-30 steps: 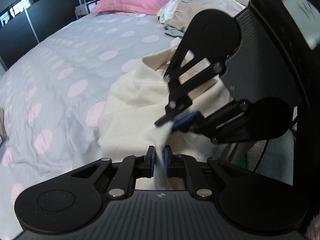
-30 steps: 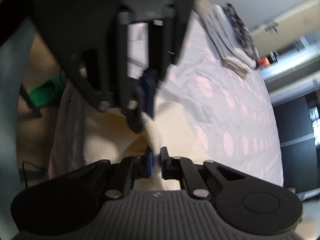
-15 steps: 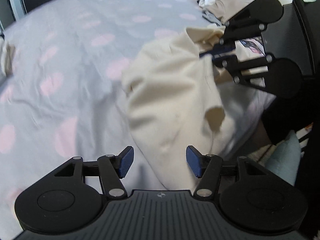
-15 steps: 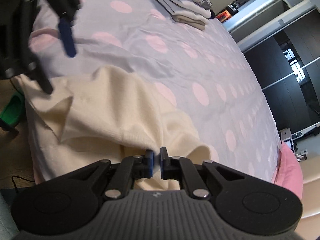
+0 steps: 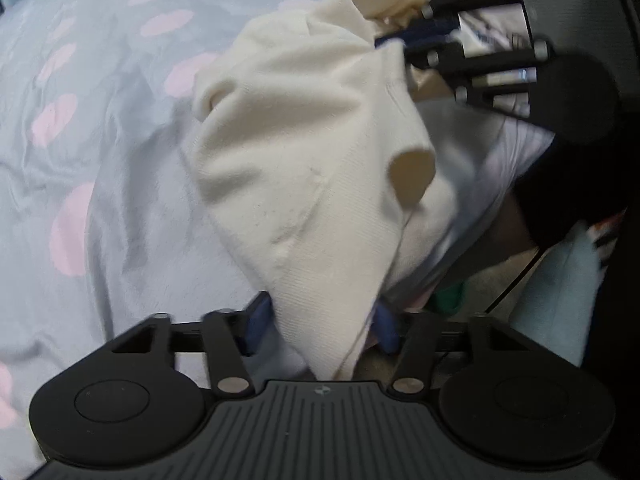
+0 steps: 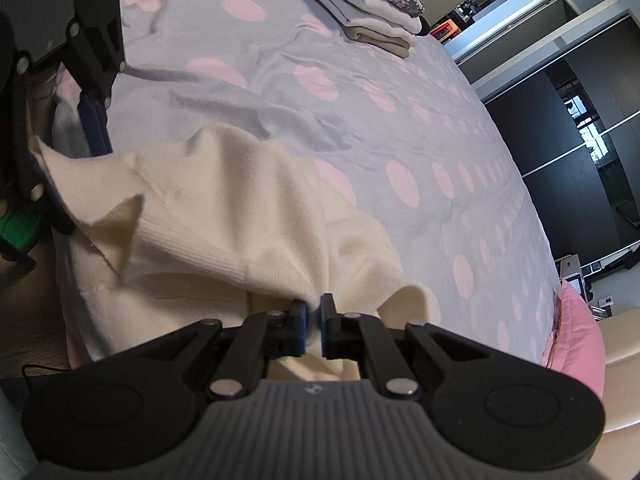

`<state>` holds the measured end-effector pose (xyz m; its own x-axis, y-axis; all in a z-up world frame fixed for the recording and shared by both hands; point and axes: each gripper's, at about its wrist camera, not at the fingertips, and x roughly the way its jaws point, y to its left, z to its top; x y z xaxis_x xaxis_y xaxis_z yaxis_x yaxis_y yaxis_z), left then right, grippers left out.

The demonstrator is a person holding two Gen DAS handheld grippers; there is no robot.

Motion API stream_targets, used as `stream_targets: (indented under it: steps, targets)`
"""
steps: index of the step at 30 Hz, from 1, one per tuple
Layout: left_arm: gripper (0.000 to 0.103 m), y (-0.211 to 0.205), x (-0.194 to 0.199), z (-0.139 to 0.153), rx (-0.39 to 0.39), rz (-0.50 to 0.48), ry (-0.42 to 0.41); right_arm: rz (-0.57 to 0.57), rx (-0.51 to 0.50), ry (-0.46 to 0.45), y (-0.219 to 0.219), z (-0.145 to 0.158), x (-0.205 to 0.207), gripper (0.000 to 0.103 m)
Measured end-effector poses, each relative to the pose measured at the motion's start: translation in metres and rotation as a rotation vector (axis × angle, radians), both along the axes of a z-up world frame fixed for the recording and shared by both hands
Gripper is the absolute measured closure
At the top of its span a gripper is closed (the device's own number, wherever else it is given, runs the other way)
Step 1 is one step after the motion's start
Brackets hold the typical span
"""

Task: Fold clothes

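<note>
Cream garment (image 5: 312, 168) lay bunched at the bed (image 5: 80, 128) edge. The right gripper (image 6: 315, 322), at 1 o'clock in the left view, was clamped on one corner; the left gripper (image 5: 320, 326) jaws were closing around another. Seat fabric deep before lifting.

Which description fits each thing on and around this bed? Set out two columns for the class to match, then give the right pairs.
Things:
1. cream garment
2. bedspread
3. folded clothes
4. pillow

Descriptions:
A. plain pink
B. stacked at the far side of the bed
C. pinched by the right gripper
D. grey with pink dots

Pairs: 1-C, 2-D, 3-B, 4-A
</note>
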<state>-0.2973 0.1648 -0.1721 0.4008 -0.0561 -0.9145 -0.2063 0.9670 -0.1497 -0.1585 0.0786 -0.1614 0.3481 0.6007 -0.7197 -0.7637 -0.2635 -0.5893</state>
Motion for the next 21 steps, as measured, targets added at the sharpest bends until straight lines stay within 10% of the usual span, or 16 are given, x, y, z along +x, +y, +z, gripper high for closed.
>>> stream_targets:
  steps: [4, 13, 21]
  targets:
    - [0.097, 0.011, -0.006, 0.009, -0.008, 0.058, -0.042, -0.001, 0.017, -0.003, -0.002, 0.001, -0.002, 0.096]
    - [0.098, 0.058, -0.028, 0.072, 0.063, 0.312, -0.24, -0.052, 0.237, 0.024, -0.003, 0.043, -0.007, 0.097]
    - [0.098, 0.09, -0.046, 0.172, 0.192, 0.351, -0.442, -0.071, 0.45, 0.129, -0.005, 0.117, -0.025, 0.097]
